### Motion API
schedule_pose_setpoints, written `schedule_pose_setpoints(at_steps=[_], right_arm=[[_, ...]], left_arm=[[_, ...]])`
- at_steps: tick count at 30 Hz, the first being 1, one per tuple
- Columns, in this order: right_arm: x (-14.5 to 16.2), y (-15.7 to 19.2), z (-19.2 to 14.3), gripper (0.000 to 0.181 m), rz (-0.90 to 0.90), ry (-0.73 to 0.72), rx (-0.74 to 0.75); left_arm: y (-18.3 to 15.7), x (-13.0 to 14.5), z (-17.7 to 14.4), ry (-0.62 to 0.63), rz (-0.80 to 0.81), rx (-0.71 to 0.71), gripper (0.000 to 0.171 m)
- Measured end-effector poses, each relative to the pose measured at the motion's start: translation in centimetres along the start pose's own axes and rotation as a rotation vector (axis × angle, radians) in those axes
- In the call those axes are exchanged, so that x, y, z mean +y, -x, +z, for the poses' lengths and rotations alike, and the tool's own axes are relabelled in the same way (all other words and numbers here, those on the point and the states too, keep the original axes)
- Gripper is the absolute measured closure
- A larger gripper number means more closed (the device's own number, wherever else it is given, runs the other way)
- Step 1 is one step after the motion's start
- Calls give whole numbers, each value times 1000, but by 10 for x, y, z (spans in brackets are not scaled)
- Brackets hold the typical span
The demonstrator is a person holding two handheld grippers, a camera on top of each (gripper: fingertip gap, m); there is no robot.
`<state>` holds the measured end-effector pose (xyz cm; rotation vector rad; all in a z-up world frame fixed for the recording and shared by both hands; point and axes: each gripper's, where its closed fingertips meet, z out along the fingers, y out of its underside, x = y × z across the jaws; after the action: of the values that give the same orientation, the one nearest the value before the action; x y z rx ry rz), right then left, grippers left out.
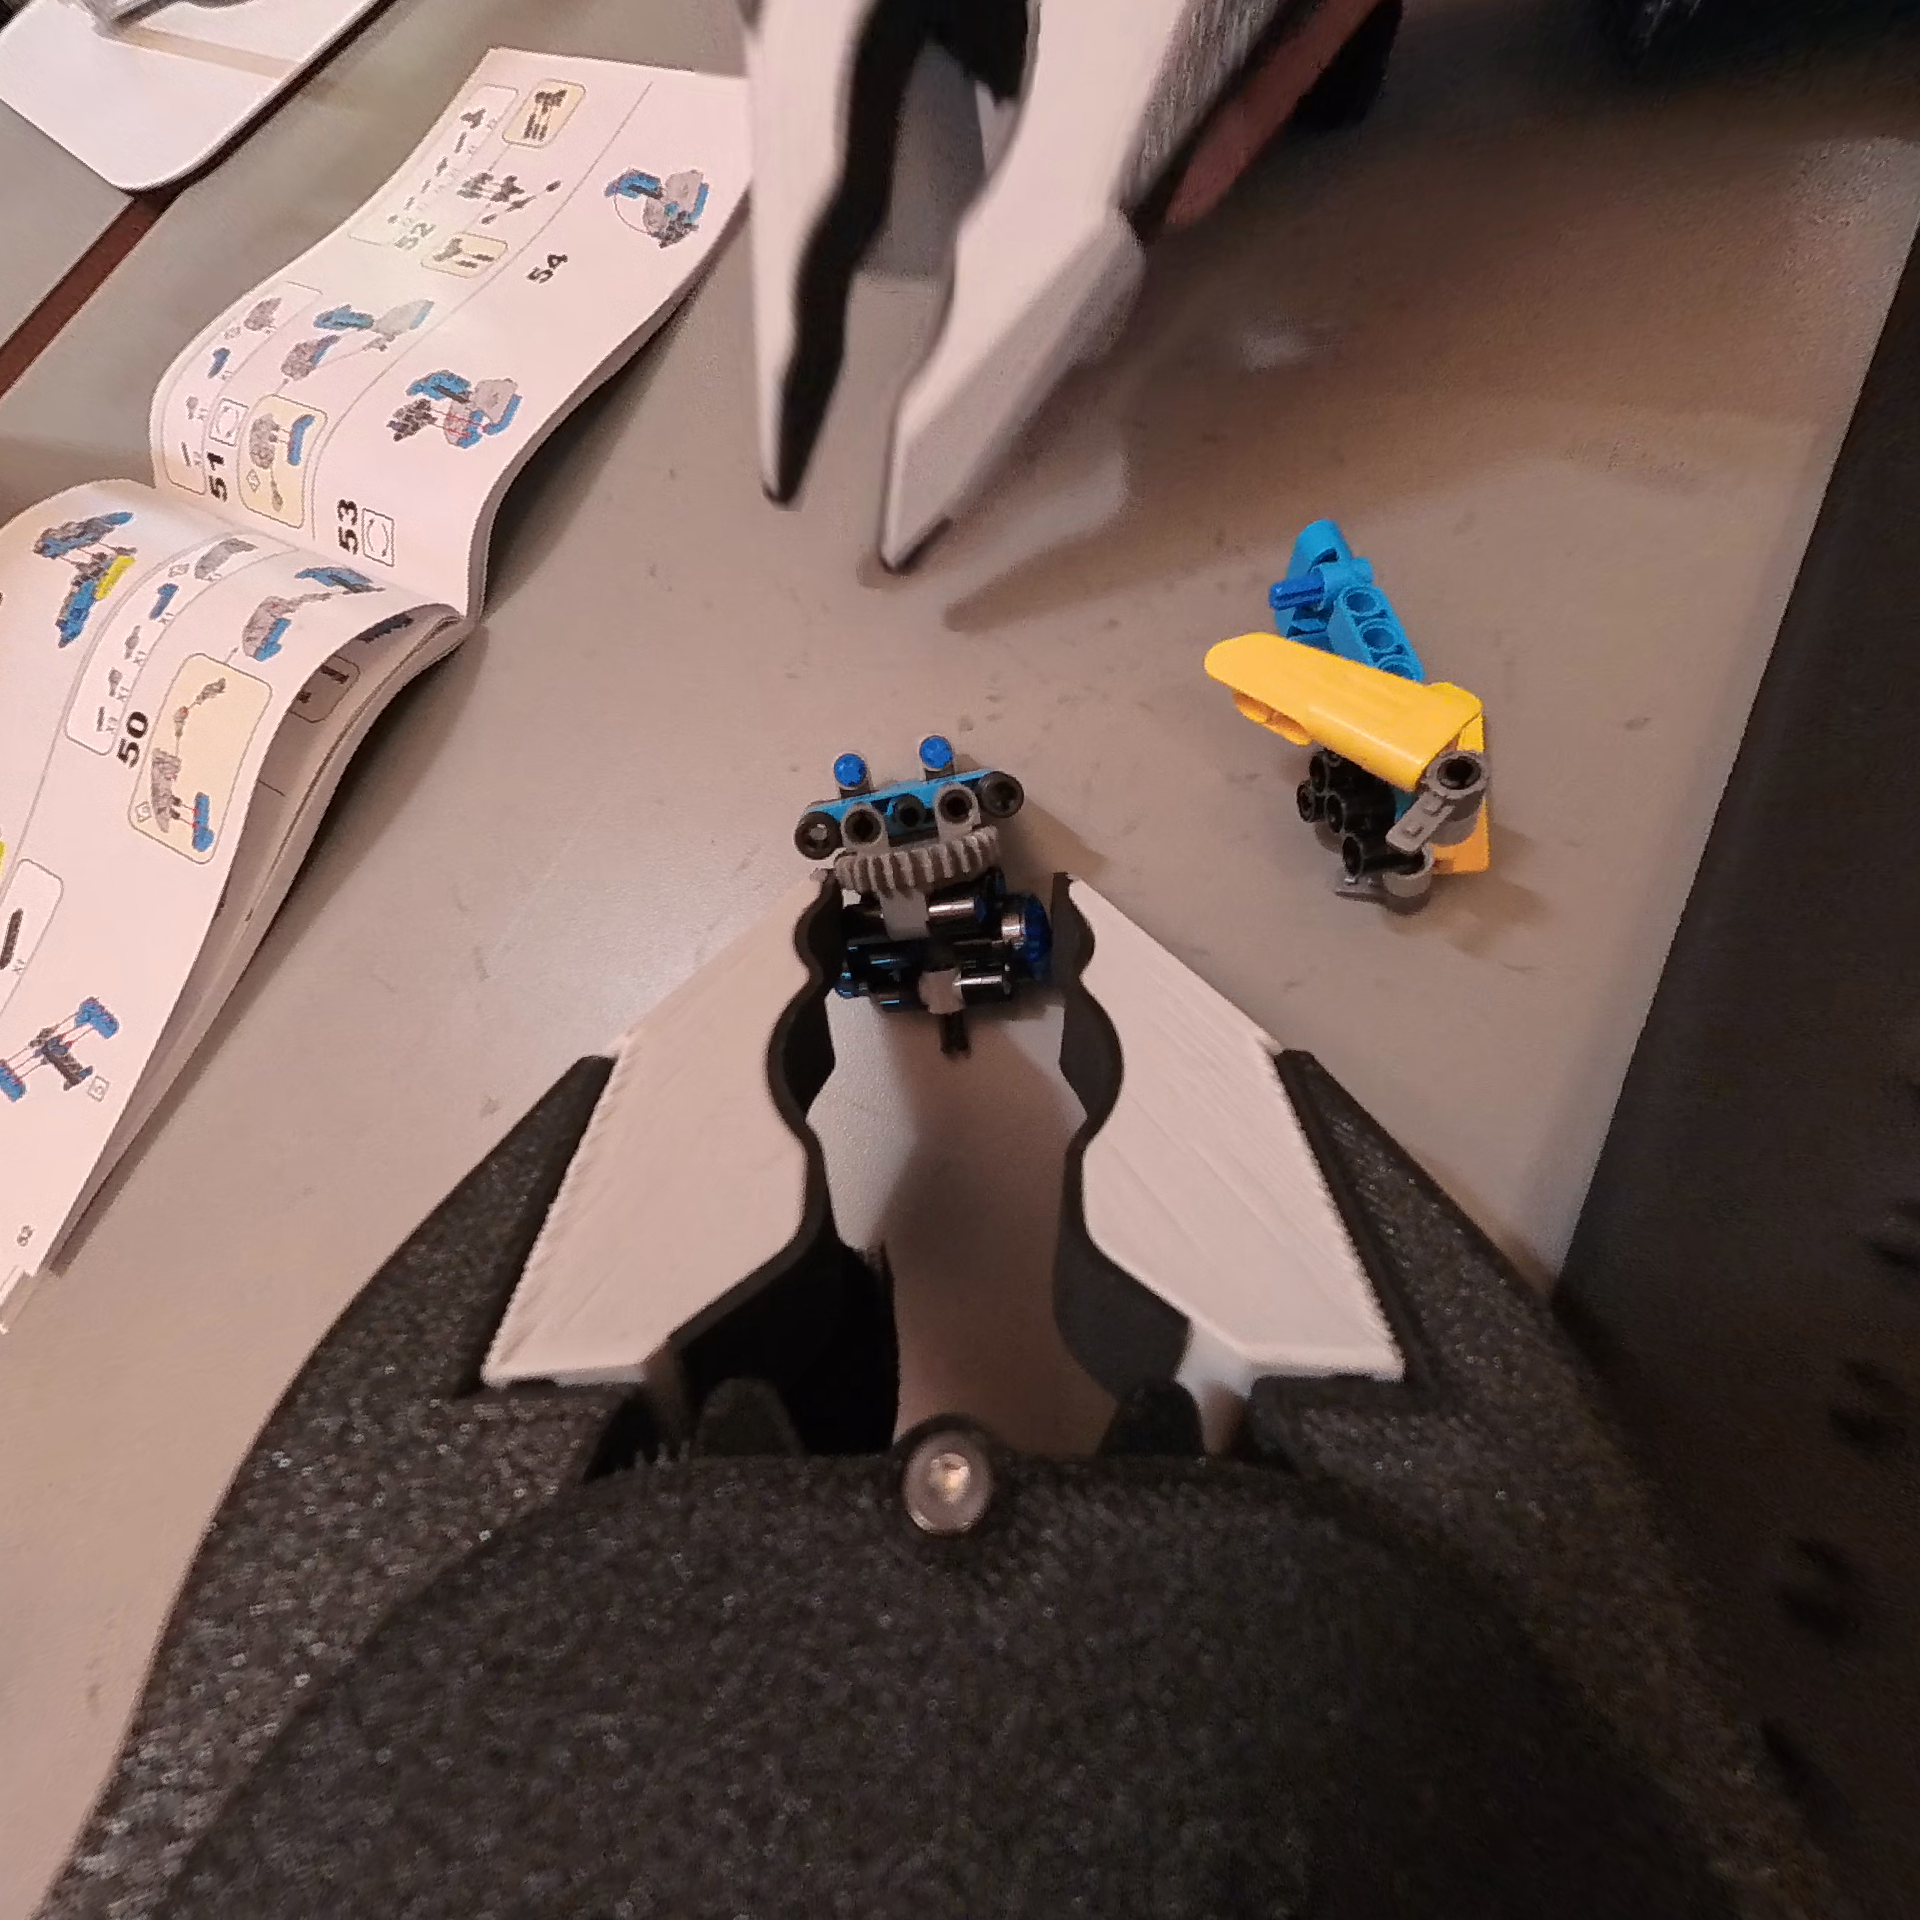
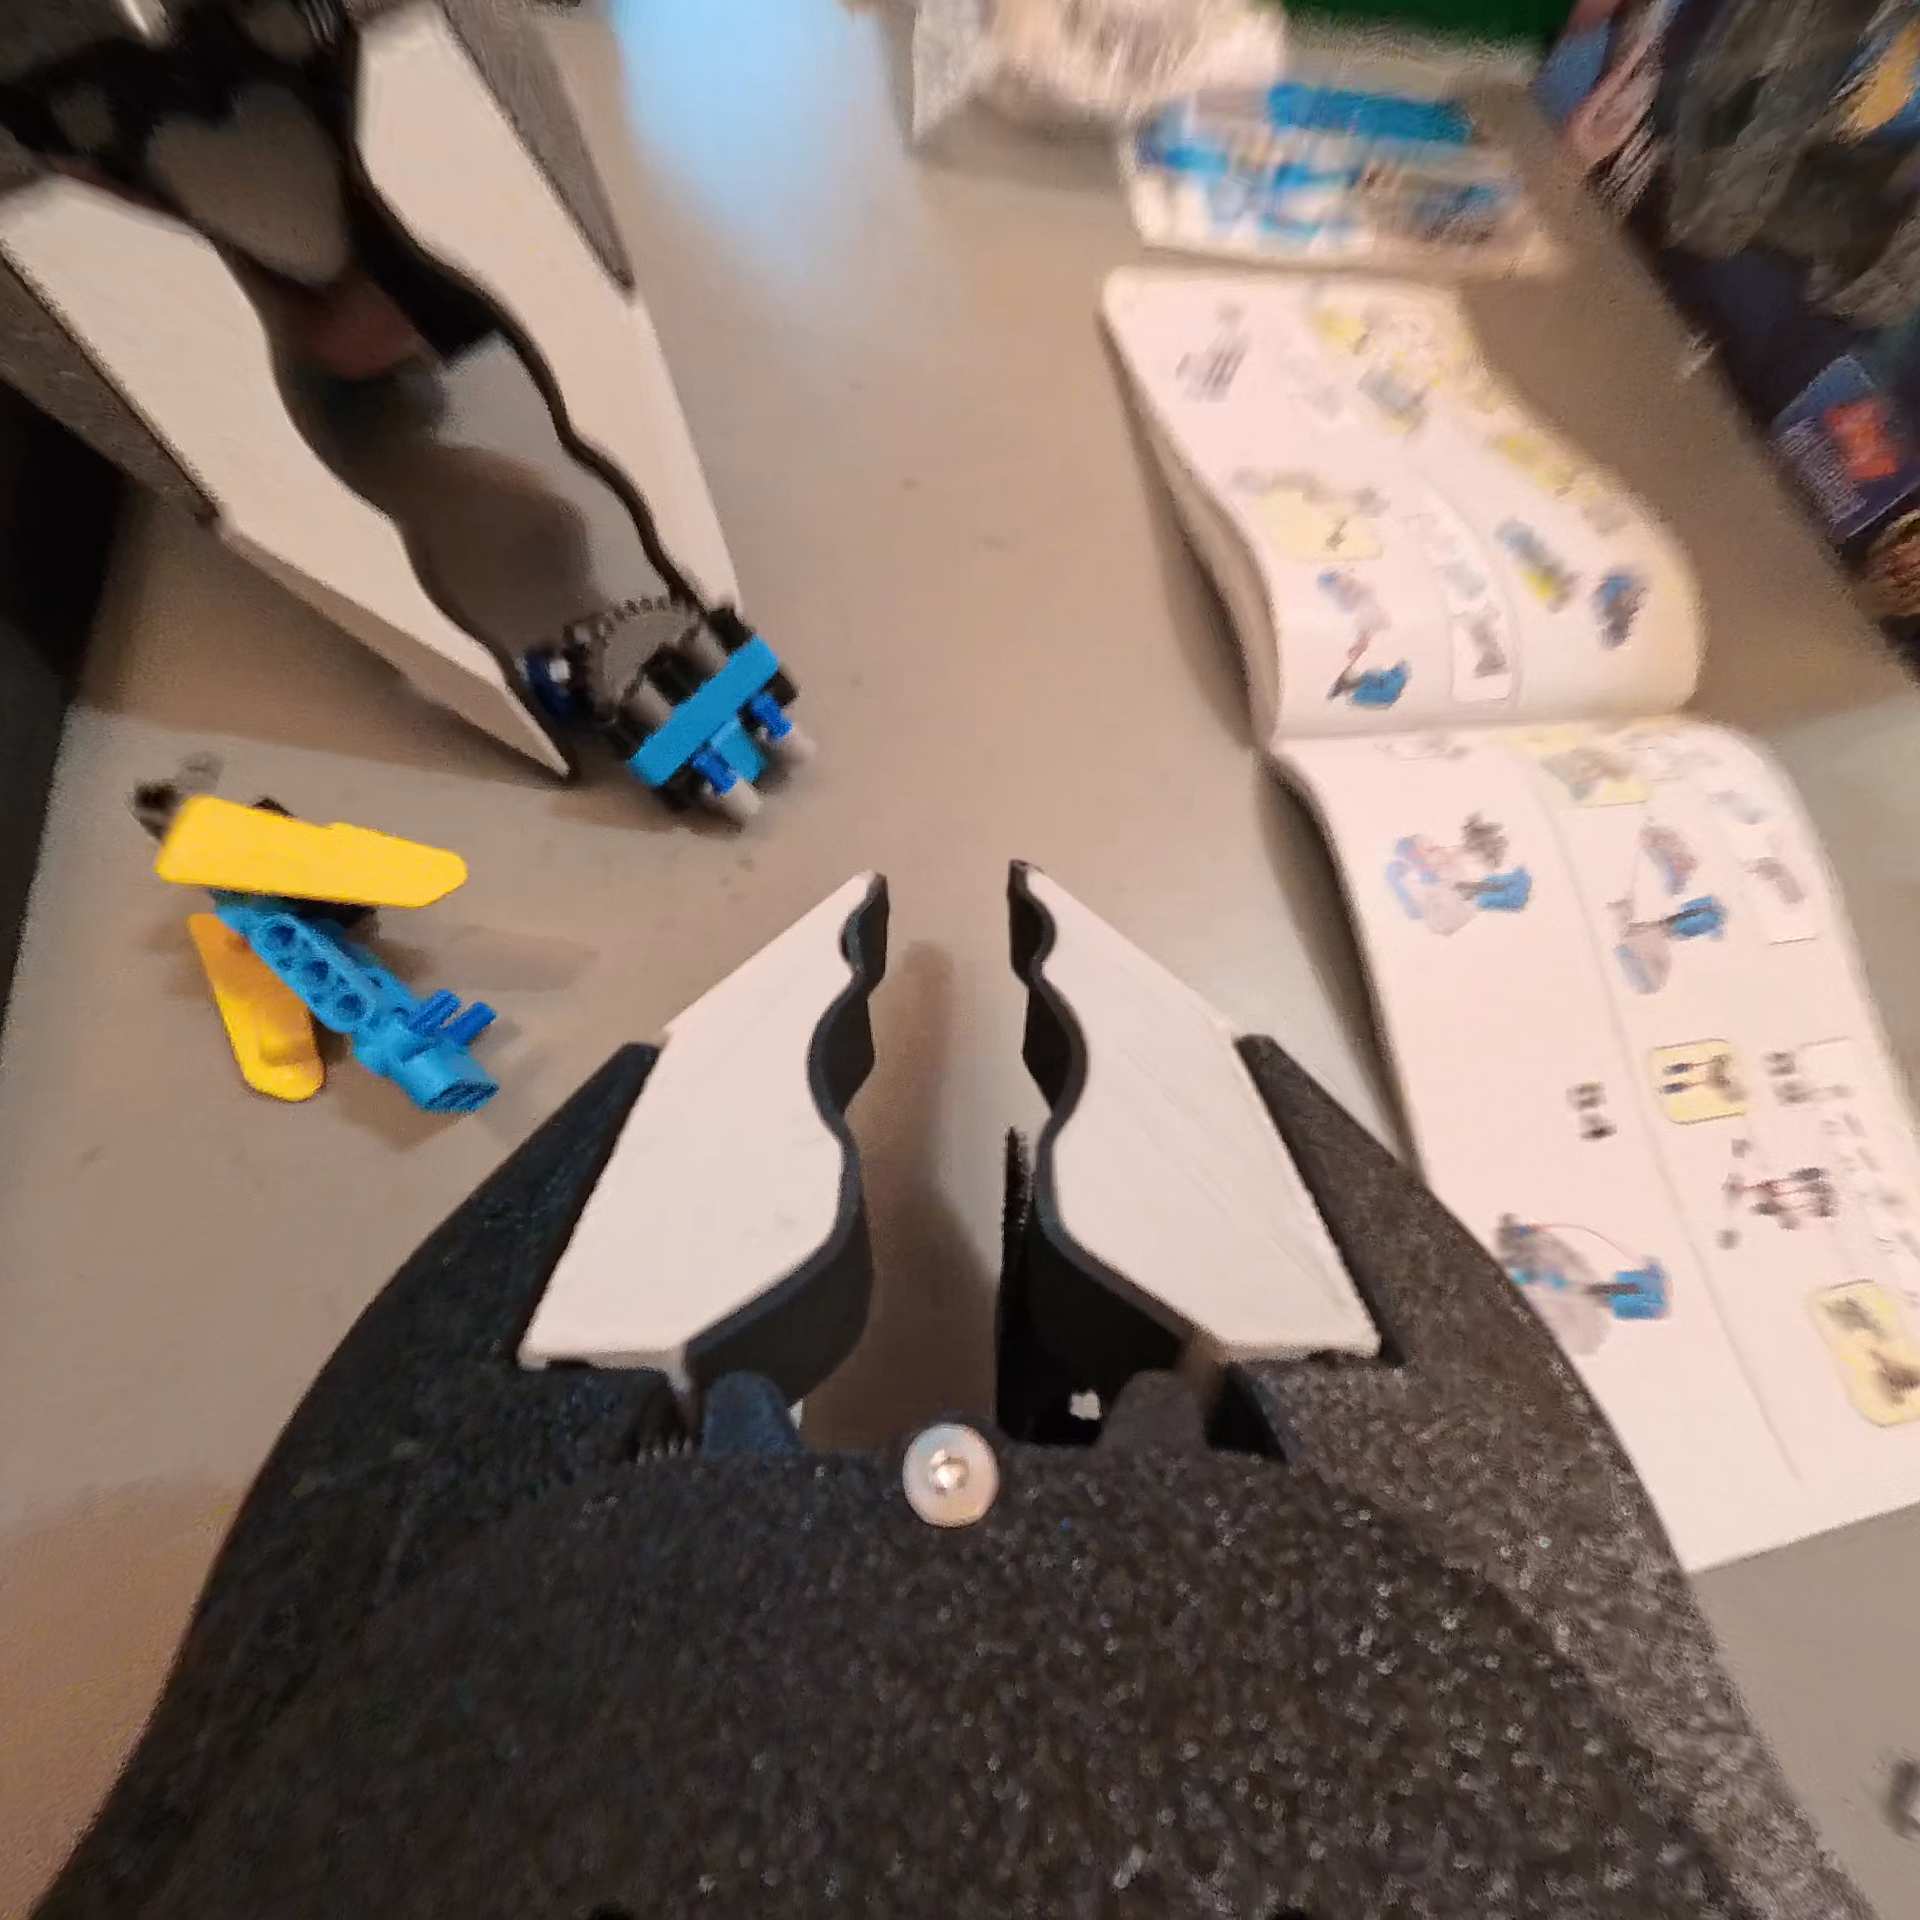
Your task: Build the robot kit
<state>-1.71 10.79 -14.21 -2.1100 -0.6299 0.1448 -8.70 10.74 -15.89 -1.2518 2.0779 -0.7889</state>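
My left gripper (image 1: 940, 896) is shut on a small brick assembly (image 1: 914, 883) with a grey gear, black pins and a blue beam, held low at the grey table (image 1: 623, 1039). The same assembly (image 2: 686, 696) shows between the left gripper's tips (image 2: 644, 691) in the right wrist view. My right gripper (image 2: 948, 878) is open and empty, hovering over bare table a little in front of that assembly. It also shows in the left wrist view (image 1: 836, 520), blurred, pointing down. A yellow and blue brick assembly (image 1: 1351, 717) lies on the table beside both grippers (image 2: 312, 862).
An open instruction booklet (image 1: 312, 416) lies on the table, left in the left wrist view and right in the right wrist view (image 2: 1558, 935). A white flat object (image 1: 135, 94) lies beyond it. Blurred boxes (image 2: 1818, 312) and another printed sheet (image 2: 1320, 177) lie farther off. The table's dark edge (image 1: 1714, 935) runs close by. Left tips to right tips: about 8 cm. It is some 35 cm from my right tips to the white flat object (image 1: 135, 94).
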Motion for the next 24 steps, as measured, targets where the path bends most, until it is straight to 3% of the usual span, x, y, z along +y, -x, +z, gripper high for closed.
schedule_pose_setpoints(at_steps=[1, 3, 6, 8, 14, 17, 19, 22, 24], right_arm=[[14, 4, 7, 159, 13, 71, -35], [16, 17, 8, 176, 81, 76, -155], [18, 15, 9, 169, 161, 92, -181], [19, 7, 7, 160, 135, 100, -111], [-21, 5, -9, 168, -48, -92, -5], [12, 17, 8, 168, -20, 68, -98], [14, 26, 9, 179, 39, 69, -185], [17, 19, 9, 164, 93, 88, -162], [15, 22, 5, 165, 91, 92, -165]], left_arm=[[0, 0, 0, 0, 0, 0, 131], [0, 0, 0, 0, 0, 0, 131], [0, 0, 0, 0, -2, 1, 131], [0, 0, 0, 0, -1, 0, 131], [0, 0, 0, 0, 1, -1, 131], [0, 0, 0, 0, 2, -1, 131], [0, 0, 0, 0, 1, -1, 131], [0, 0, 0, 0, -2, 2, 131], [0, 0, 0, 0, -3, 3, 131]])
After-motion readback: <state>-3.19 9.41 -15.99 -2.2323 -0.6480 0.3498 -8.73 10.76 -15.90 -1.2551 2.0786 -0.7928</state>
